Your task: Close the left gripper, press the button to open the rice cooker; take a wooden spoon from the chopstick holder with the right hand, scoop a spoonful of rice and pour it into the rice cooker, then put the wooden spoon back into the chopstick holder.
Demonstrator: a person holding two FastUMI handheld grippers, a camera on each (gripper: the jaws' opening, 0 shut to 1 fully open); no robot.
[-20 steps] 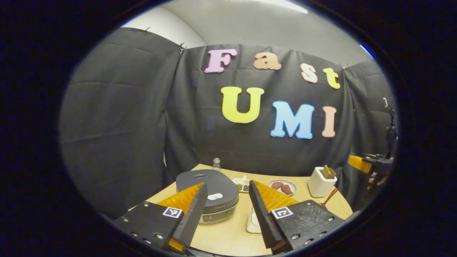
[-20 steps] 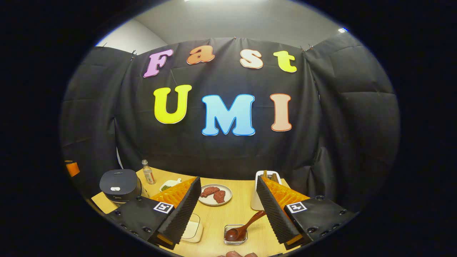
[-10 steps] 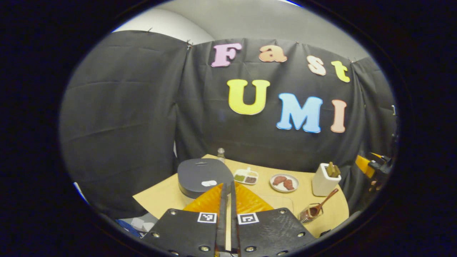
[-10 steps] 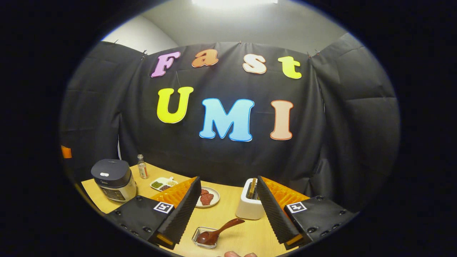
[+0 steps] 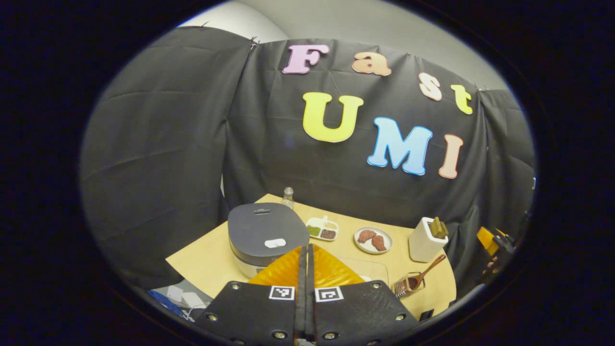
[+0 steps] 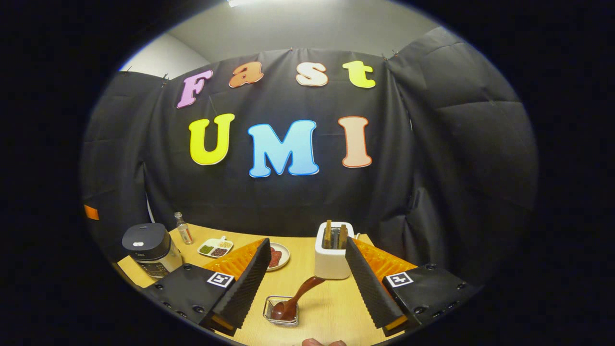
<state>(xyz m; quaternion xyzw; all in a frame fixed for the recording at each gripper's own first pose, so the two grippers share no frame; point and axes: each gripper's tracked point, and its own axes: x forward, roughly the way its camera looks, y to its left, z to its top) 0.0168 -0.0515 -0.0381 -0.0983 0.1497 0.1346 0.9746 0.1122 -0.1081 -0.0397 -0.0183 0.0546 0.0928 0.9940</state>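
Note:
The dark-lidded rice cooker (image 5: 266, 230) stands closed at the table's left, its white button (image 5: 275, 243) on the lid's front. My left gripper (image 5: 306, 249) is shut and empty, hovering above the cooker's near right edge. The white chopstick holder (image 5: 424, 244) with wooden utensils stands to the right. A wooden spoon (image 5: 425, 271) rests in a small glass dish (image 5: 406, 287). My right gripper (image 6: 306, 252) is open and empty, with the holder (image 6: 332, 254) between its fingers farther off and the spoon (image 6: 298, 295) in the dish (image 6: 281, 311) below. The cooker (image 6: 149, 247) is far left.
On the wooden table (image 5: 206, 259) sit a small bottle (image 5: 288, 196), a divided dish of grains (image 5: 322, 228) and a plate of meat (image 5: 373, 239). A flat clear lid (image 5: 370, 269) lies near the middle. The right gripper (image 5: 490, 239) and its hand are at the far right.
The left gripper went from open to shut and rose a little over the cooker. The right gripper turned so the holder now sits centred between its fingers; it stayed open.

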